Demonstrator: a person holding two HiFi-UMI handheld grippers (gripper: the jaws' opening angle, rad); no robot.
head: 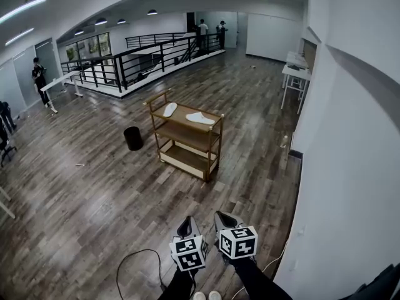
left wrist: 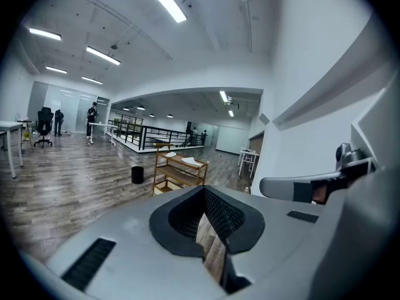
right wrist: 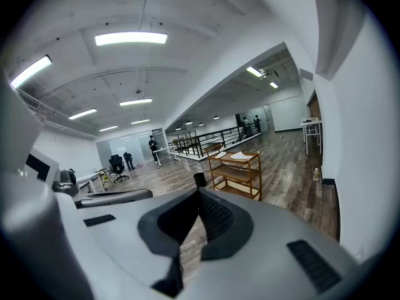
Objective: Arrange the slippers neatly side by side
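Two white slippers lie apart on the top shelf of a wooden cart (head: 215,147) in the middle of the room: one slipper (head: 169,109) at the left end, the other slipper (head: 200,118) angled toward the right. My left gripper (head: 185,225) and right gripper (head: 224,219) hang side by side low in the head view, well short of the cart. Both are shut with nothing between the jaws. The left gripper (left wrist: 203,189) points at the distant cart (left wrist: 180,172). Beyond the right gripper (right wrist: 199,191) the cart (right wrist: 236,174) also shows, with a slipper (right wrist: 240,157) on top.
A black bin (head: 133,138) stands left of the cart. A black cable (head: 134,261) loops on the wood floor by my feet. A white wall (head: 350,167) runs close on the right, with a bottle (head: 284,141) at its foot. A railing (head: 144,58) and a person (head: 39,77) are far back.
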